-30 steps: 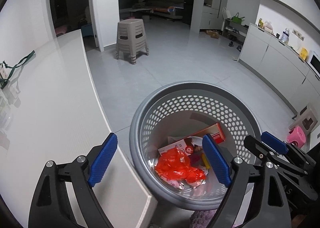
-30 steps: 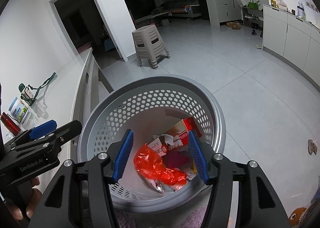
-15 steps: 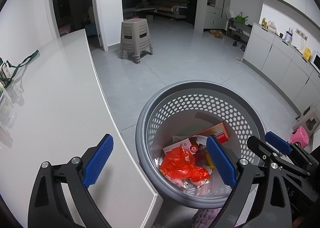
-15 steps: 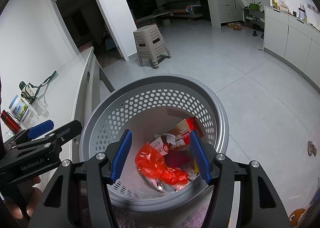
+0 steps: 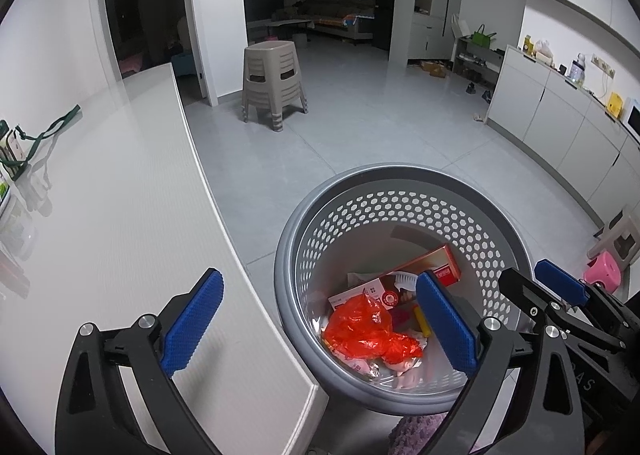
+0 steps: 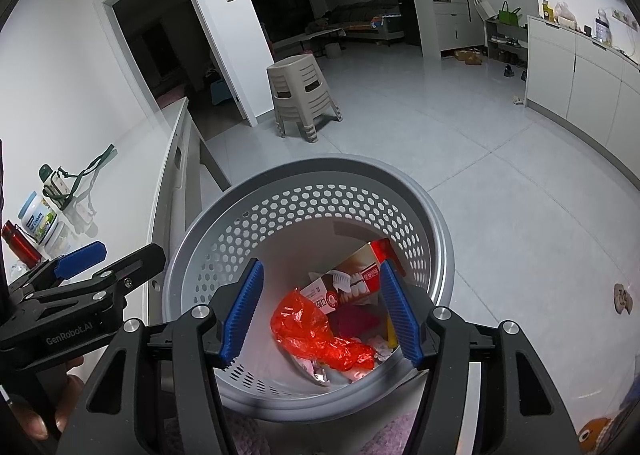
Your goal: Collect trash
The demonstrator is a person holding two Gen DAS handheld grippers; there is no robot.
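Both grippers hang above a grey perforated basket (image 5: 400, 183) on the kitchen floor beside a white counter (image 5: 120, 215). The left gripper (image 5: 320, 323) is opening, its jaws wider than a second ago and nothing between them; the right gripper (image 6: 320, 311) stands part open, also empty. The trash, a red plastic bag (image 5: 366, 329) and a toothpaste box (image 6: 348, 283), lies inside the basket, which suggests the latest piece is delivered.

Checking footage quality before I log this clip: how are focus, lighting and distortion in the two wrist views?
Left wrist: sharp, strong fisheye bend along the counter edge, black vignette corners, dark rooms behind. Right wrist: equally sharp, basket evenly lit, red bag vivid, doorway nearly black.
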